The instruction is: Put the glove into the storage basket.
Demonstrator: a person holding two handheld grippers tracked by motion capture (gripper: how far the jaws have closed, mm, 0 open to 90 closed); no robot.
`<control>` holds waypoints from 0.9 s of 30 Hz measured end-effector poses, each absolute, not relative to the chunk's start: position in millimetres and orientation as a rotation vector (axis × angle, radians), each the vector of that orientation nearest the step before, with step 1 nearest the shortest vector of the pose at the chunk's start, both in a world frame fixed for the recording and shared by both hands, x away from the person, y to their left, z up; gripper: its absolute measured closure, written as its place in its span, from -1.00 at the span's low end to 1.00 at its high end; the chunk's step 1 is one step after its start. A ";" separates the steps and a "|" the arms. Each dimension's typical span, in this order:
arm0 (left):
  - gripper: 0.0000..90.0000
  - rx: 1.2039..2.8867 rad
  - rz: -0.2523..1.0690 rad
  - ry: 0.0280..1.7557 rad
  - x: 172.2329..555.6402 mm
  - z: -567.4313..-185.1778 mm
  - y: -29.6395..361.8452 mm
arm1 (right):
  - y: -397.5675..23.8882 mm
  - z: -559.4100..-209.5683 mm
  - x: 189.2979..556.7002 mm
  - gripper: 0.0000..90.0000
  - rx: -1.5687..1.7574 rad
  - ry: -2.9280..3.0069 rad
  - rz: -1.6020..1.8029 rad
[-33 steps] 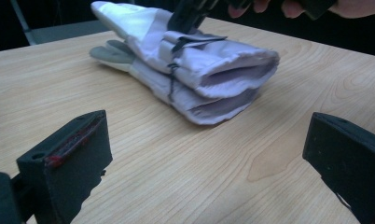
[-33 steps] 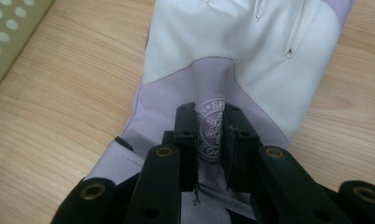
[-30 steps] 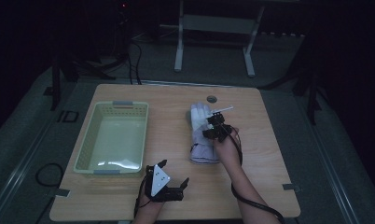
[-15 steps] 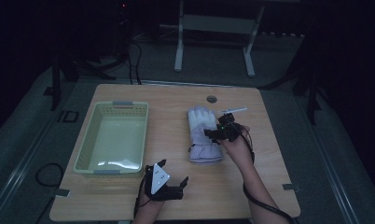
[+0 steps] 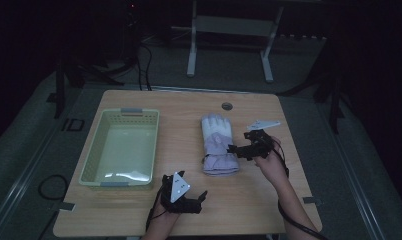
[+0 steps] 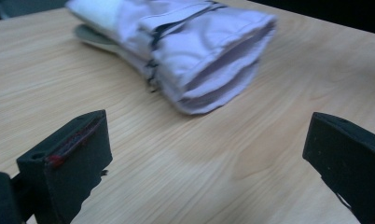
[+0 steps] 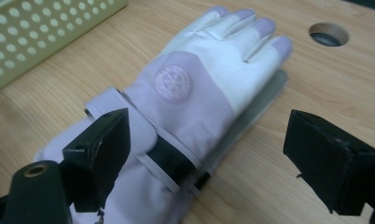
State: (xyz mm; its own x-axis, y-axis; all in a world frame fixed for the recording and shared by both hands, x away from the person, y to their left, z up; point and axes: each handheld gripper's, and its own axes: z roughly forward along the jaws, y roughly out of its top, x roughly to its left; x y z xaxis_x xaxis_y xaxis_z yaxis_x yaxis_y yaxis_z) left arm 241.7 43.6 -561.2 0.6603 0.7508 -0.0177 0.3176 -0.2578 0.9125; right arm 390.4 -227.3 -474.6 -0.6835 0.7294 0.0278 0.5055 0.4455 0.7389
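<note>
A lilac and white glove [image 5: 217, 142] lies flat, palm down, in the middle of the table, fingers toward the far edge. My right gripper [image 5: 237, 146] hovers at its right side. Its jaws have just been opening and stand wide apart. In the right gripper view the glove [image 7: 195, 88] lies below and ahead of the right gripper [image 7: 209, 154]; no pad presses on it. My left gripper [image 5: 196, 200] rests near the front edge, open. In the left gripper view the glove's cuff [image 6: 195, 51] lies ahead of the left gripper [image 6: 204, 149], well apart from it.
A pale green perforated basket [image 5: 91, 160] stands on the left half of the table, nothing in it; its wall [image 7: 36, 32] is near the glove. A round cable hole [image 5: 227, 106] sits near the far edge. Bare wood lies between the grippers.
My right gripper has drawn away to the right, off the glove, and its jaws have spread from nearly shut to wide. The glove stays flat on the table. My left gripper has kept still.
</note>
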 end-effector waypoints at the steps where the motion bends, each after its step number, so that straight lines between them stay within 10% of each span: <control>1: -0.98 1.847 0.533 0.829 243.2 -557.9 41.3 | -230.2 -474.5 389.2 -0.68 1.040 2.396 1.086; 27: -0.98 1.818 0.404 1.028 356.4 -485.7 28.0 | -236.7 -480.2 404.4 -0.76 1.183 2.318 1.191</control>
State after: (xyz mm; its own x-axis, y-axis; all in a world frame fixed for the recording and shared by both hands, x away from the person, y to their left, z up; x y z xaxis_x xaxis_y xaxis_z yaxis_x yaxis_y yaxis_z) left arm 356.4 28.0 -485.7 0.5883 0.7922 -0.1625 0.4700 -0.1714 0.8659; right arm 404.4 -236.7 -480.2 -0.6258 0.7717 0.1139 0.5418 0.3249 0.7752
